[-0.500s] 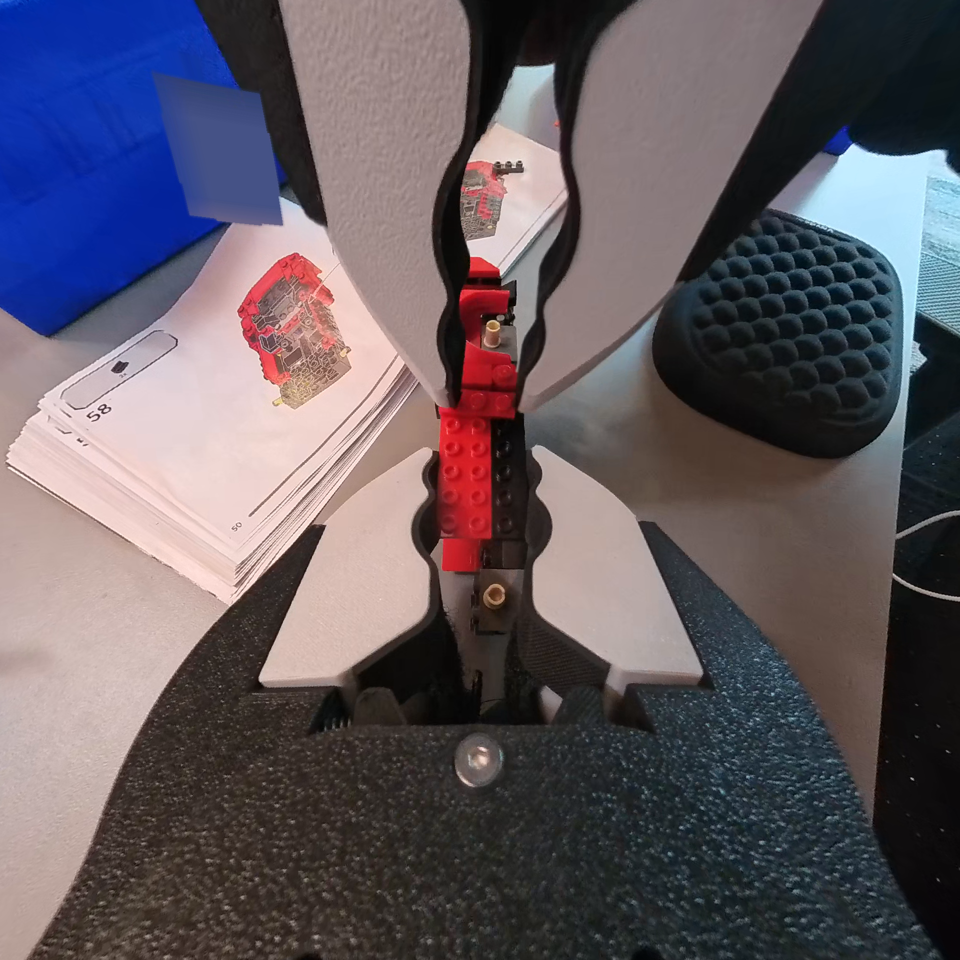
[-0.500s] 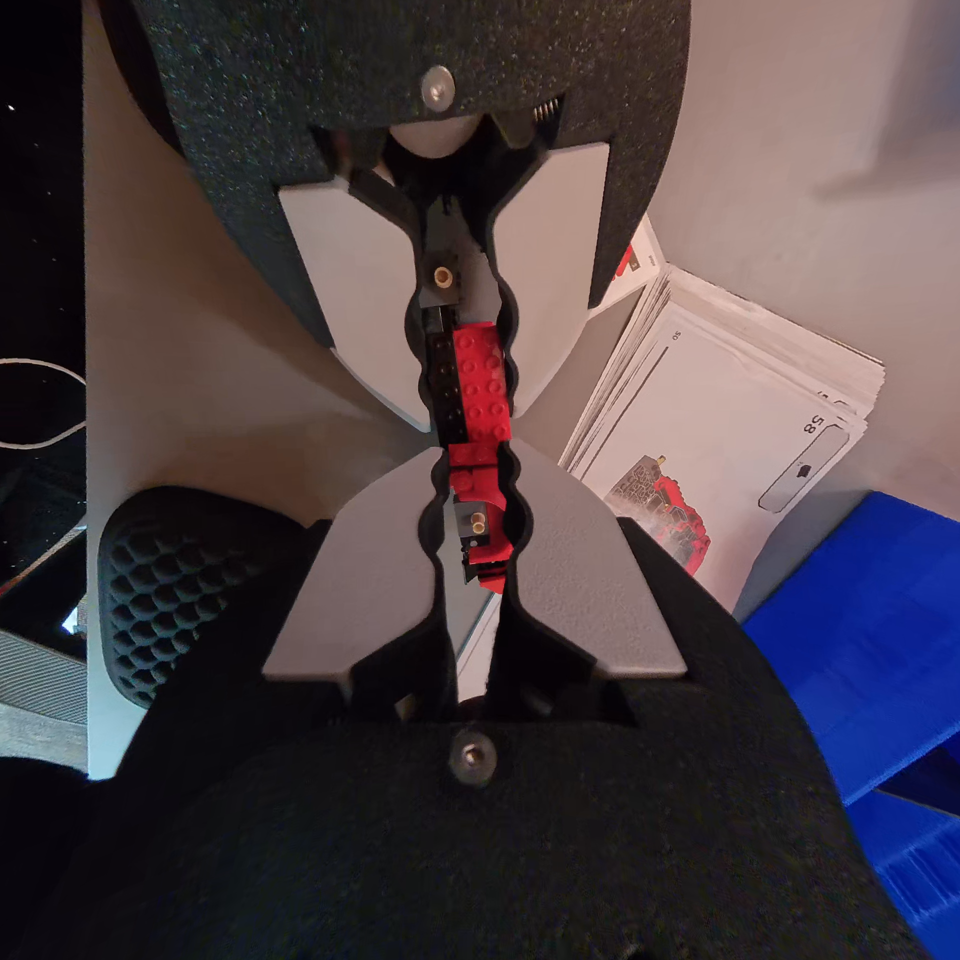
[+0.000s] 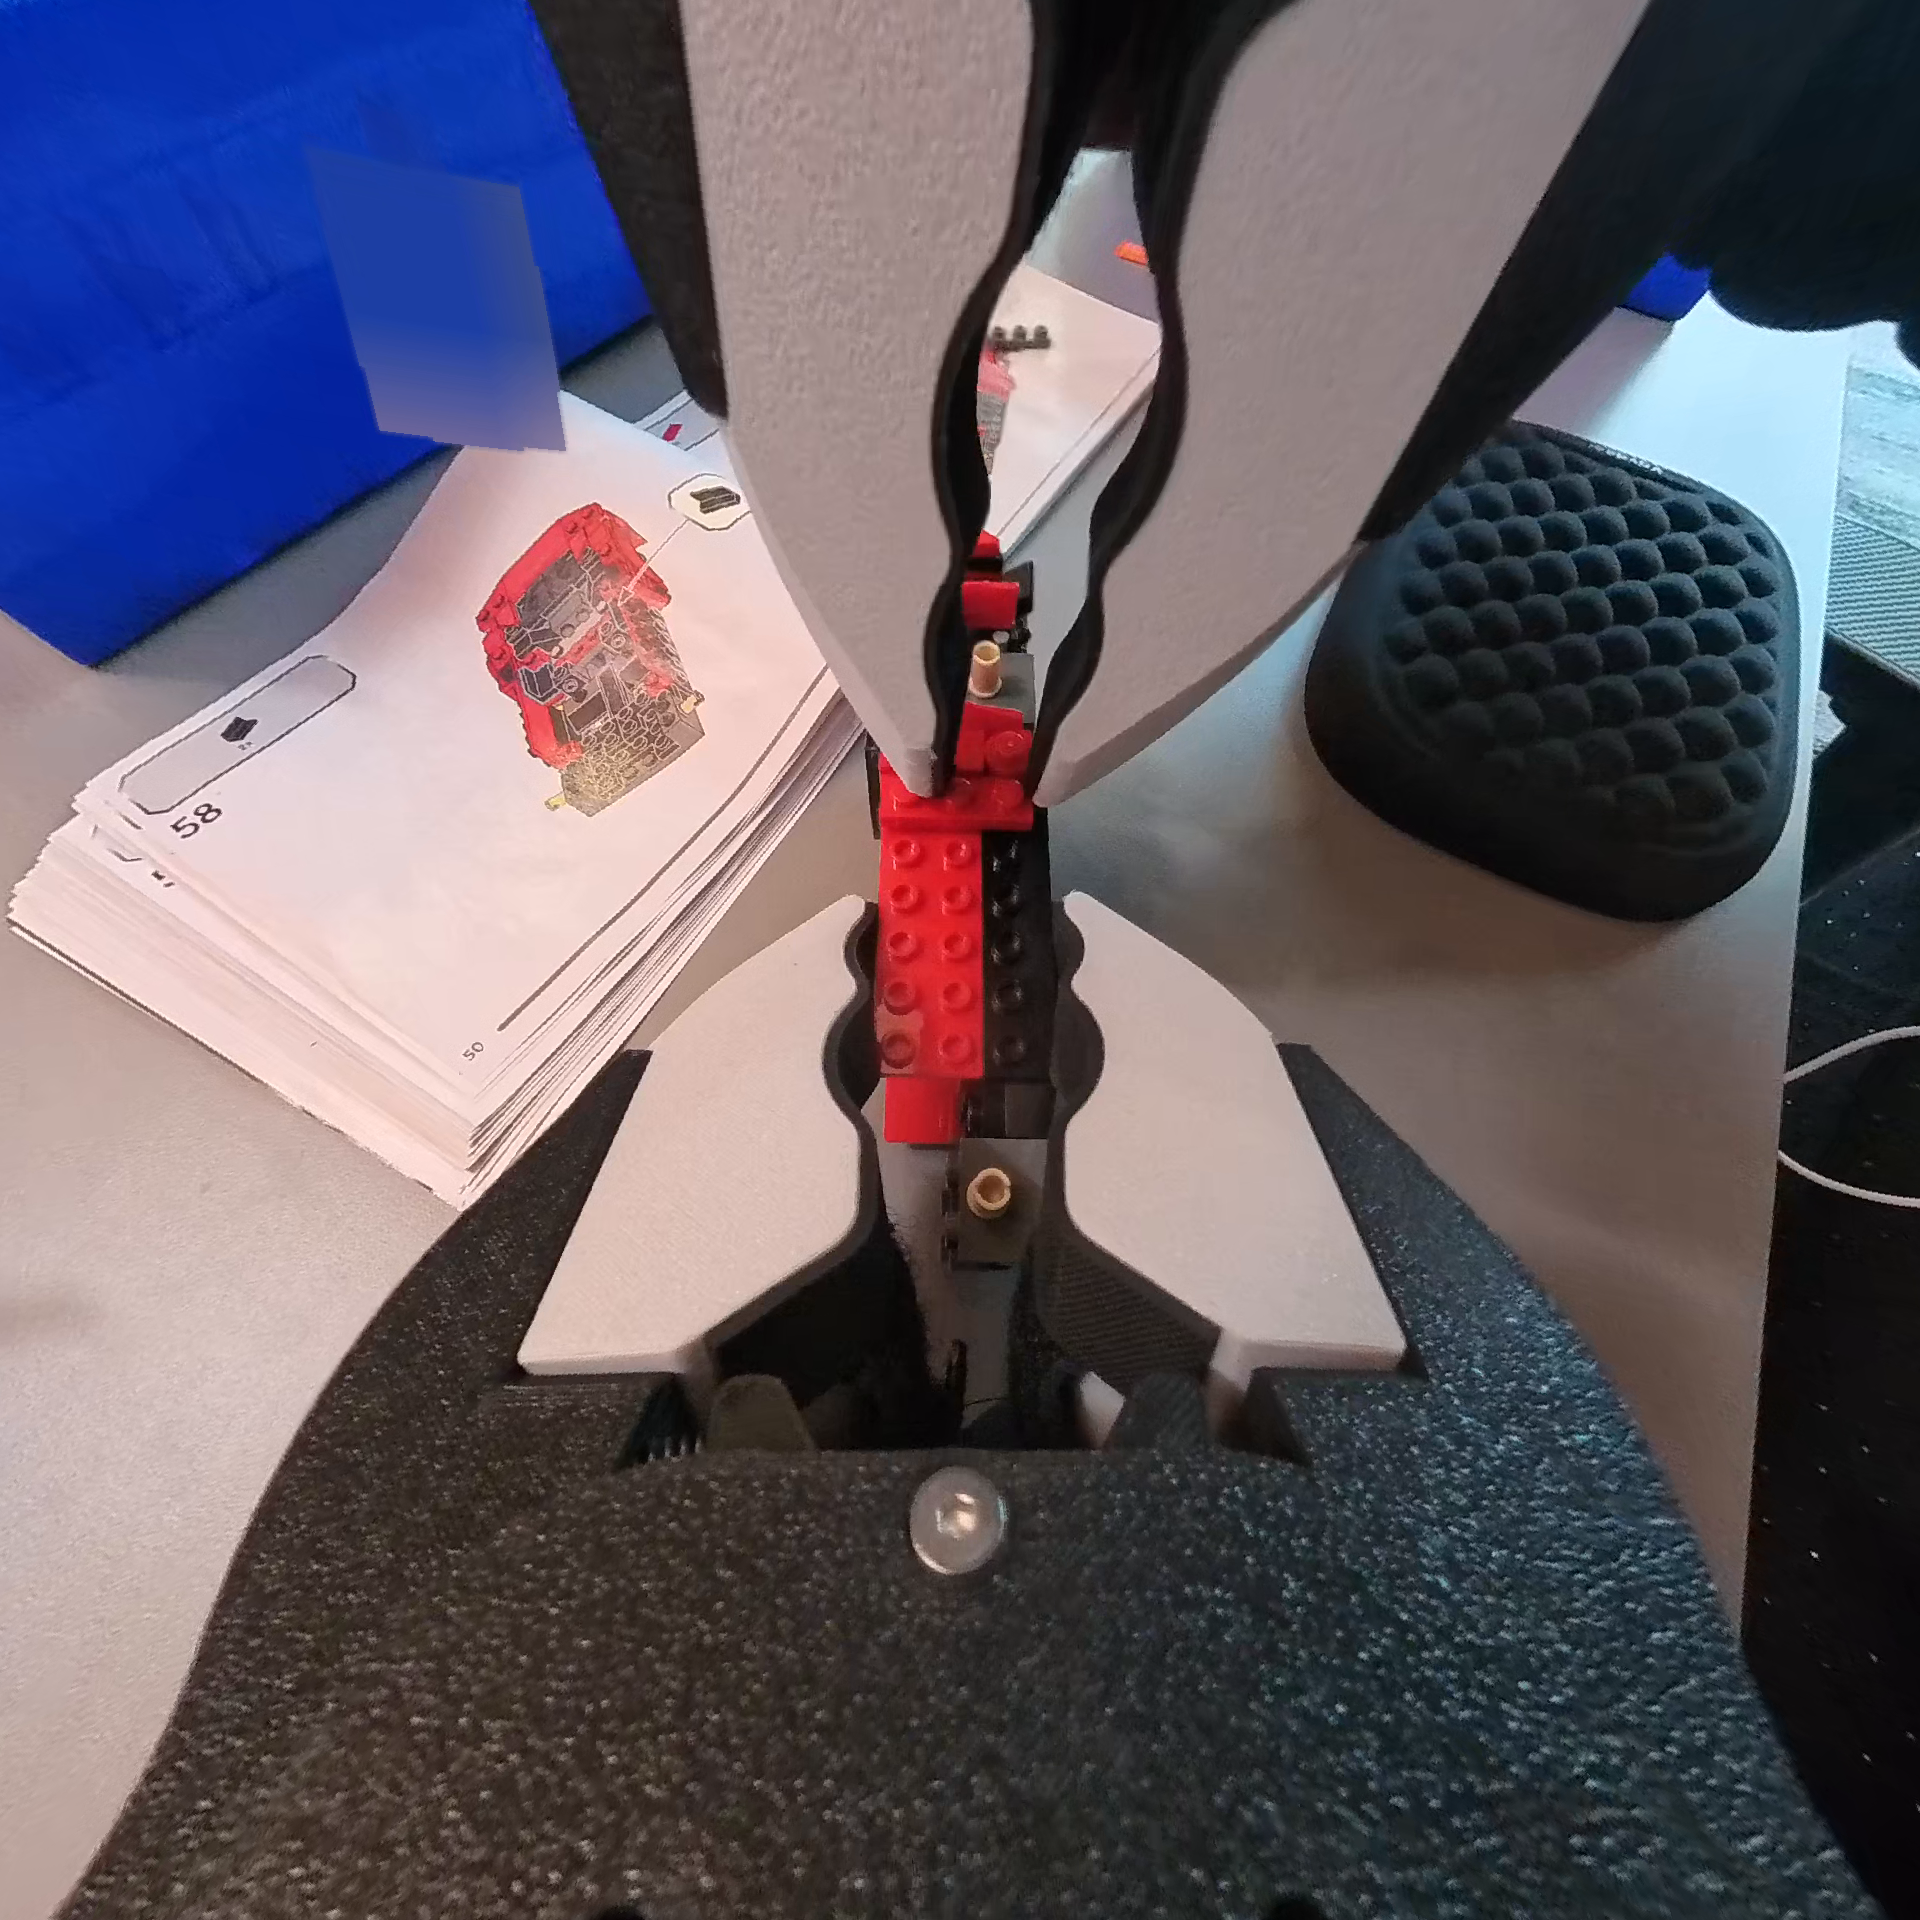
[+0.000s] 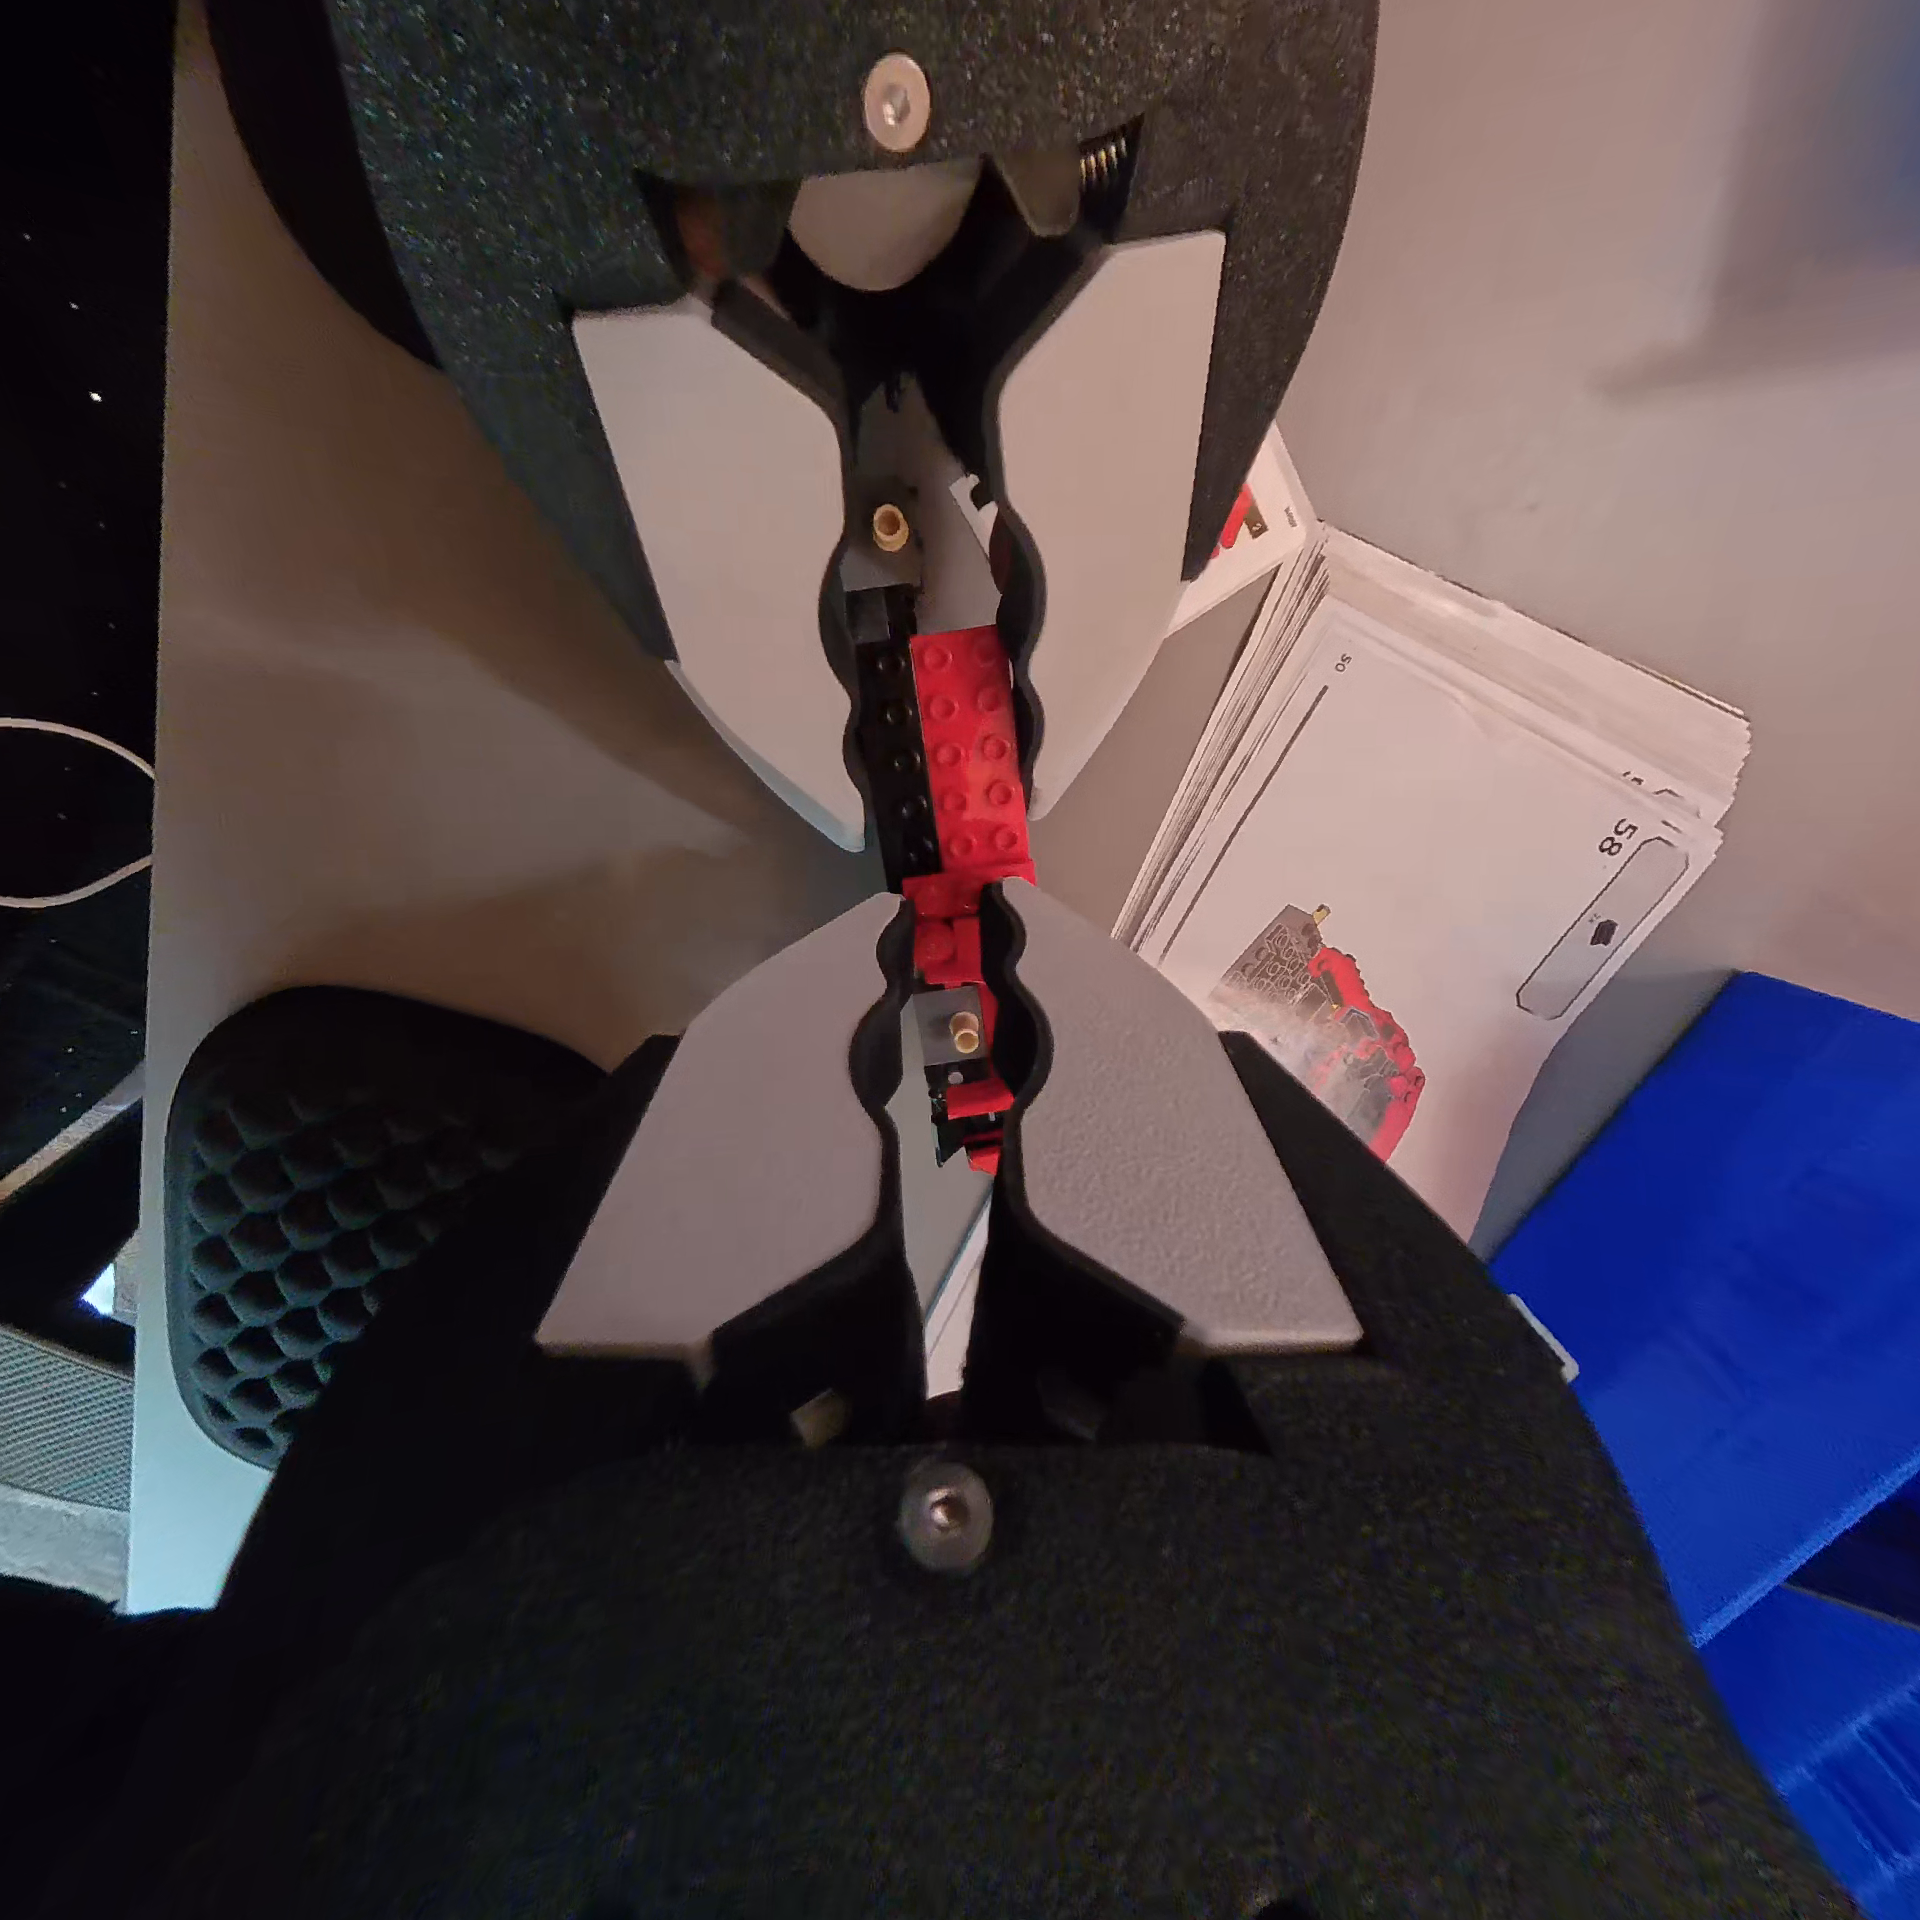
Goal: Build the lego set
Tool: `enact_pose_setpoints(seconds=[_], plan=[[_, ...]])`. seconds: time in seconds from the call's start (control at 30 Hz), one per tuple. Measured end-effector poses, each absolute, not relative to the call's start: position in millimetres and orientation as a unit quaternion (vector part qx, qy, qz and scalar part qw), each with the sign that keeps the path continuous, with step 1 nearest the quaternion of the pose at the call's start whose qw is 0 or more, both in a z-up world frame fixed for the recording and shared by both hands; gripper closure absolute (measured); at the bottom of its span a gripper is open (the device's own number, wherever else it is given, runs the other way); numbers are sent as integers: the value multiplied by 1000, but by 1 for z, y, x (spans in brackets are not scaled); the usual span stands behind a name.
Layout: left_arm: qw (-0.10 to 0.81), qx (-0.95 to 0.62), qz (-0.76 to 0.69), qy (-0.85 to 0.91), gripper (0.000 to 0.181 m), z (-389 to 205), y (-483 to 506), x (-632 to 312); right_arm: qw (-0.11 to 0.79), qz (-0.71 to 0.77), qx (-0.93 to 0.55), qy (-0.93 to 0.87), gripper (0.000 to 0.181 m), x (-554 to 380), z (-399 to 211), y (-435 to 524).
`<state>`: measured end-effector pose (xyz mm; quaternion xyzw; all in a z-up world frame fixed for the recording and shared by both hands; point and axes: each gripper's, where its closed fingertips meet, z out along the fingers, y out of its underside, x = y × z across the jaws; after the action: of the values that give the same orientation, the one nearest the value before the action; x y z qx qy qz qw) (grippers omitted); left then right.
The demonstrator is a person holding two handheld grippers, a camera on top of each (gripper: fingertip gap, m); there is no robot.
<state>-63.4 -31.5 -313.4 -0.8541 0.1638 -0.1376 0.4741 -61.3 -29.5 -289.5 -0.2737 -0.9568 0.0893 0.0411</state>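
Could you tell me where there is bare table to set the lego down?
Bare table lies nearside of the instruction booklet, left of the left tool, and between booklet and black dimpled pad. Crowded behind: booklet beside the blue bin.

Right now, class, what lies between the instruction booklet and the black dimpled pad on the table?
In the left wrist view, the red-and-black lego assembly lies between the instruction booklet and black dimpled pad, clamped by both the left gripper and right gripper.

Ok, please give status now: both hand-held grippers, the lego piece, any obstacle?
Left hand-held gripper and right hand-held gripper both shut on the lego assembly, one at each end. Held above table. Nothing in the way.
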Motion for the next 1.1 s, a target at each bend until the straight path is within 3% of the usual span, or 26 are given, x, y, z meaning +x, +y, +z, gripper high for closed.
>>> enact_pose_setpoints(seconds=[0.7,1.1], plan=[[475,-854,-137,165,152,-313,-31,-63,67,123,-254,-957,169,-65,-286,-31],[474,-854,-132,168,152,-313,-31,-63,76,141,-272,-949,145,-69,-296,-27]])
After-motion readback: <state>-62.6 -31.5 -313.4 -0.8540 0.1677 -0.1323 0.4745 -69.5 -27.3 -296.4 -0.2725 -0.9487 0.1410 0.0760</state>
